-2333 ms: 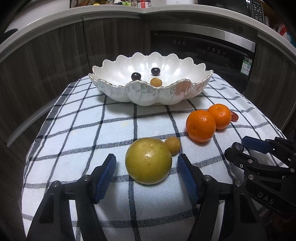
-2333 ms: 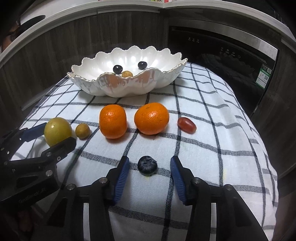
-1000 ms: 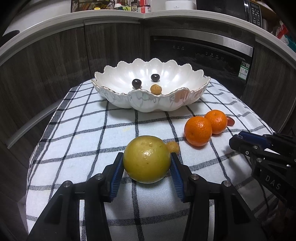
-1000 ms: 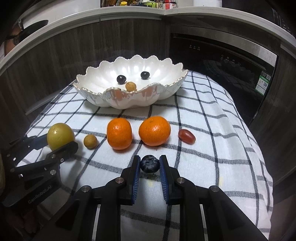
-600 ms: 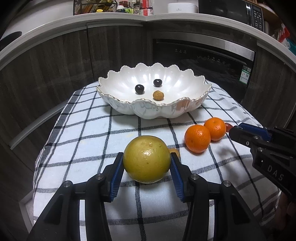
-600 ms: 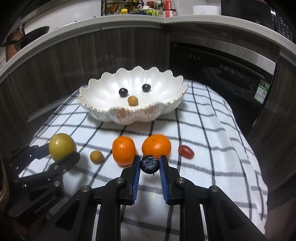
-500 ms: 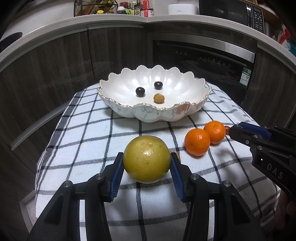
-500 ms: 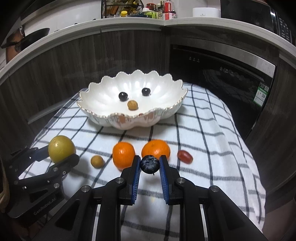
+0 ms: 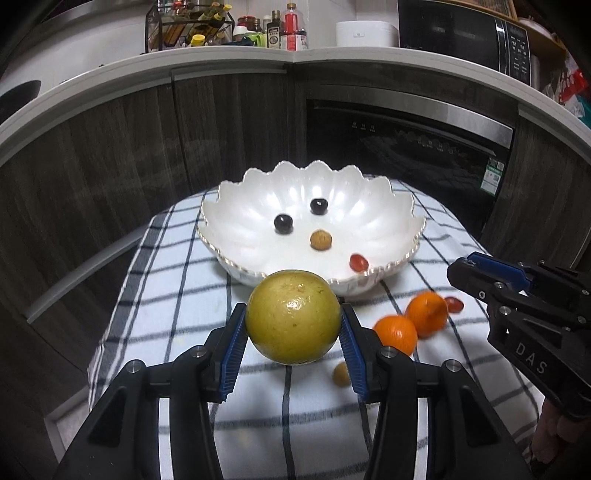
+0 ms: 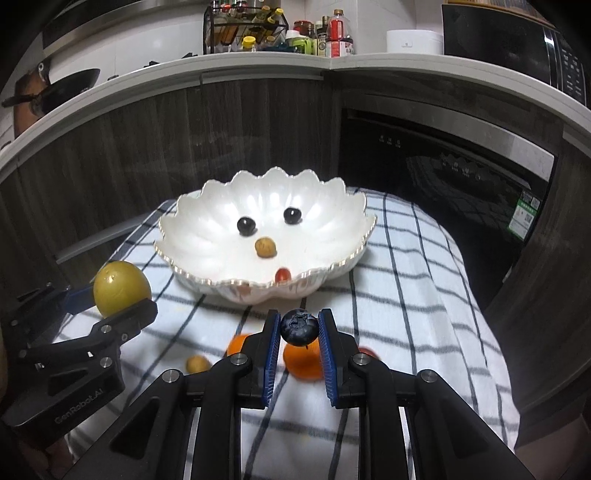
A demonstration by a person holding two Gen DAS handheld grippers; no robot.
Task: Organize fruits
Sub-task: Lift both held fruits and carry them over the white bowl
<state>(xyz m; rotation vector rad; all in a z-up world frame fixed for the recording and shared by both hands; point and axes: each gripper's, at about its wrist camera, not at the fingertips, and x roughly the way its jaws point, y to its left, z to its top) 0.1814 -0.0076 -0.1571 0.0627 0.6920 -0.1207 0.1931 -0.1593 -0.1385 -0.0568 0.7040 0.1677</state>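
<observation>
In the left wrist view my left gripper (image 9: pixel 293 314) is shut on a big yellow-green round fruit (image 9: pixel 293 317), held in the air in front of the white scalloped bowl (image 9: pixel 402 206). The bowl holds two dark grapes (image 9: pixel 283 223), a small tan fruit (image 9: pixel 320 240) and a red tomato (image 9: pixel 358 262). My right gripper (image 10: pixel 299 325) is shut on a blueberry (image 10: pixel 299 326), raised above the cloth just before the bowl (image 10: pixel 207 229). Below lie two oranges (image 9: pixel 395 334), a second small tan fruit (image 9: pixel 340 373) and a red tomato (image 9: pixel 453 303).
A white checked cloth (image 9: pixel 177 295) covers the small table and drops off at its left and right edges. Dark wood cabinets (image 9: pixel 110 166) and a black oven (image 9: pixel 406 155) stand close behind the bowl. Bottles (image 10: pixel 332 33) stand on the counter above.
Both grippers have risen with their fruit, which now hang off the cloth. The bowl's inside shows more fully, and the loose oranges have dropped low in both views.
</observation>
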